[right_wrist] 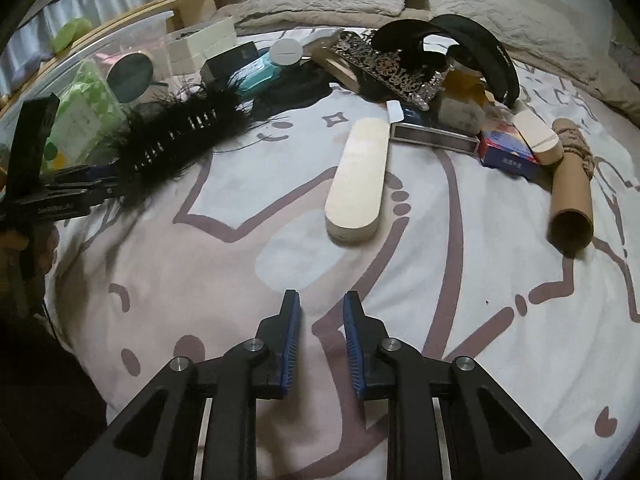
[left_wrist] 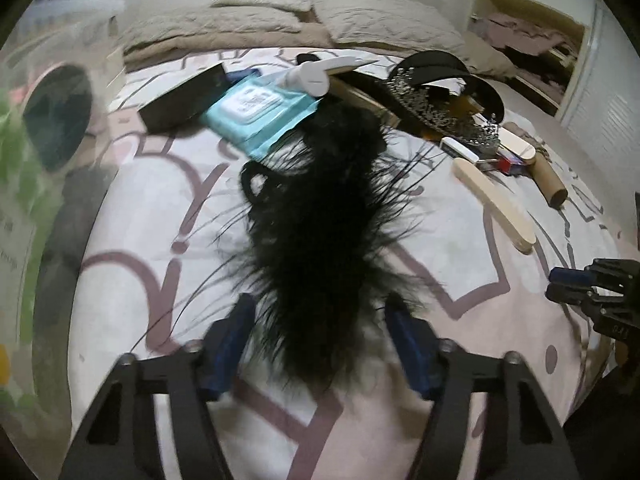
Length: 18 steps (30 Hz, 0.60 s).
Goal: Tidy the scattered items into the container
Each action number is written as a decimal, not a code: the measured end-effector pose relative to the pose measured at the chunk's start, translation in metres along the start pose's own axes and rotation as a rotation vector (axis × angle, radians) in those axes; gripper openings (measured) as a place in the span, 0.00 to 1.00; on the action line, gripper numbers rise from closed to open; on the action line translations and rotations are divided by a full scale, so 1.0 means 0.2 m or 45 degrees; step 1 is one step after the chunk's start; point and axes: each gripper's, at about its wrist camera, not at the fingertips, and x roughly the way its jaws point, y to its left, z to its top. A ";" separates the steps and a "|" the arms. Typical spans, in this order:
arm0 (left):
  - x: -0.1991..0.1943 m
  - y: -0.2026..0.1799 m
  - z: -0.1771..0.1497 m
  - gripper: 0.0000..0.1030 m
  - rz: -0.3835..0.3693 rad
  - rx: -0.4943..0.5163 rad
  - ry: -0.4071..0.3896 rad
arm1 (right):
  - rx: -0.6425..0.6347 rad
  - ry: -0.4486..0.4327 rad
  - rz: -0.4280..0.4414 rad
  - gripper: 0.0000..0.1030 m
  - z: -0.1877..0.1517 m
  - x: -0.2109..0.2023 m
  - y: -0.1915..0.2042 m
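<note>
Left wrist view alone shows the left tool (left_wrist: 320, 332) with the black feather piece (left_wrist: 320, 216) between its half-closed pads, contact unclear. Right wrist view alone shows the clear container (right_wrist: 132, 32) far left on the bed (right_wrist: 280, 264). No writing reads clearly; the right tool (right_wrist: 321, 310) is drawn narrow, empty.

no legible text on anything
</note>
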 end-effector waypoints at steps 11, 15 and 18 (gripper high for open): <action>0.05 -0.01 0.00 0.17 -0.070 0.000 0.026 | 0.057 -0.056 -0.081 0.86 0.05 -0.03 -0.03; 0.02 -0.04 -0.03 0.17 -0.100 0.010 0.044 | 0.075 -0.055 -0.091 0.86 0.11 -0.01 -0.06; -0.02 -0.06 -0.06 0.17 -0.119 0.040 0.073 | 0.052 -0.065 -0.072 0.67 0.15 0.00 -0.07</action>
